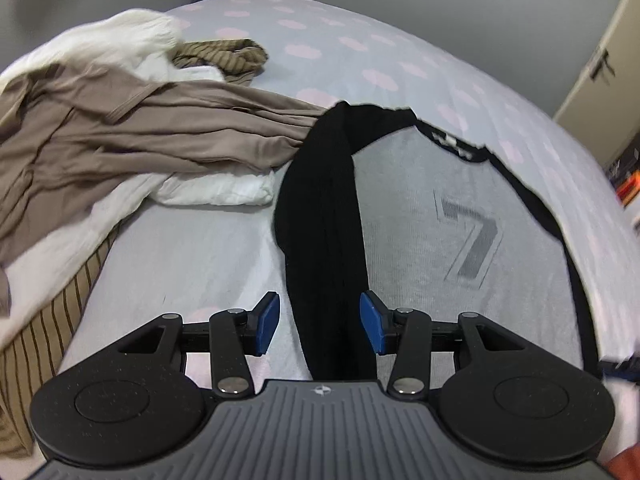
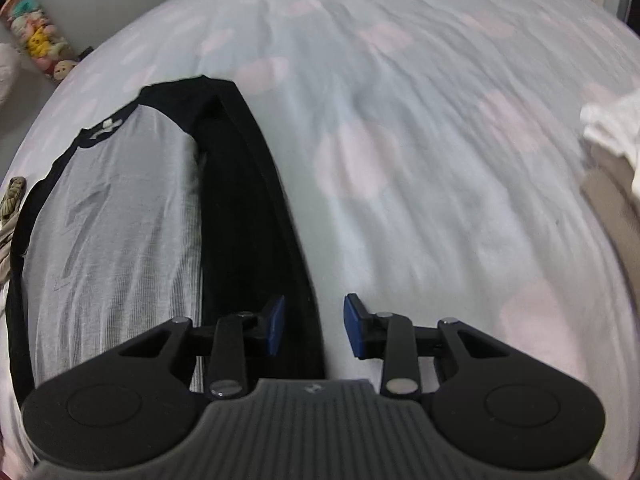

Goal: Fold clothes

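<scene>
A grey T-shirt (image 1: 432, 216) with a black collar, black sleeves and a printed "7" lies flat on the bed. Its black sleeve (image 1: 320, 200) is folded in along the shirt's left side. That sleeve runs down between the blue pads (image 1: 269, 322) of my left gripper (image 1: 320, 324), which is open and not pressing the cloth. The right wrist view shows the same shirt (image 2: 120, 208) with its other black sleeve (image 2: 248, 200) folded in. My right gripper (image 2: 315, 326) is open over that sleeve's outer edge, and its left pad (image 2: 276, 326) is above the black cloth.
The bed (image 1: 360, 52) has a pale sheet with pink cloud shapes. A brown garment (image 1: 140, 128), white clothes (image 1: 216, 188) and striped olive cloth (image 1: 228, 54) are piled to the left. Plush toys (image 2: 40, 44) stand by the wall. White cloth (image 2: 612, 128) lies at the right.
</scene>
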Available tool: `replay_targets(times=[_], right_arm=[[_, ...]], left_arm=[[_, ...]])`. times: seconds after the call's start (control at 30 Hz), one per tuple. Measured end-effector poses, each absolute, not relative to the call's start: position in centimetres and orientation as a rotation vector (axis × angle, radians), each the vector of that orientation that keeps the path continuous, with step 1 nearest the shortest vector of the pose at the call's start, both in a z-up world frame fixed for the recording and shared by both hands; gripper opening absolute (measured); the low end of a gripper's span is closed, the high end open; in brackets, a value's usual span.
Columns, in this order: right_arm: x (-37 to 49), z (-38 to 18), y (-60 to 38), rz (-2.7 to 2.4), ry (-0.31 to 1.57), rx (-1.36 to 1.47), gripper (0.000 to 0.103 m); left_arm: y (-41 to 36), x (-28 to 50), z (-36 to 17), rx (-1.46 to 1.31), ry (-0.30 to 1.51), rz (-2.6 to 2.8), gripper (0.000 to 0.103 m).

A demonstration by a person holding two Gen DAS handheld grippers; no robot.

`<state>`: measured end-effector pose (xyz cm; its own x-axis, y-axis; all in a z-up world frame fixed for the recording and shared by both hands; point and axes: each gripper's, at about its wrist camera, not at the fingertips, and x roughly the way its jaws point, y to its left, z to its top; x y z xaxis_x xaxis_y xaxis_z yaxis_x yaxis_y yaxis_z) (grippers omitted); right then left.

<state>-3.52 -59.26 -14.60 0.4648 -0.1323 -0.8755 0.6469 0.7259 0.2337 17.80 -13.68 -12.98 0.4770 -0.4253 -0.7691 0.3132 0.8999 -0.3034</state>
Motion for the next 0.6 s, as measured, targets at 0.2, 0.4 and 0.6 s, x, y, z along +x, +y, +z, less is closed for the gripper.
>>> replay_targets(times=[0.2,0.4,0.6], right_arm=[[-3.5,-14.5,-58.4,-0.521,0.996,0.534,0.002],[-4.9,-12.3,-60.7,-0.598,0.919,0.56,0.002],[-4.4,-10.1,-66.1,-0.677,0.922,0.5,0.002]], left_arm=[[-13.9,17.3,-13.1,-0.103,0.972,-0.452,0.042],[-13.6,17.3,-13.1,-0.14,0.969,-0.467,0.042],[-13.5,17.6,-13.4,-0.178,0.992,-0.481,0.042]])
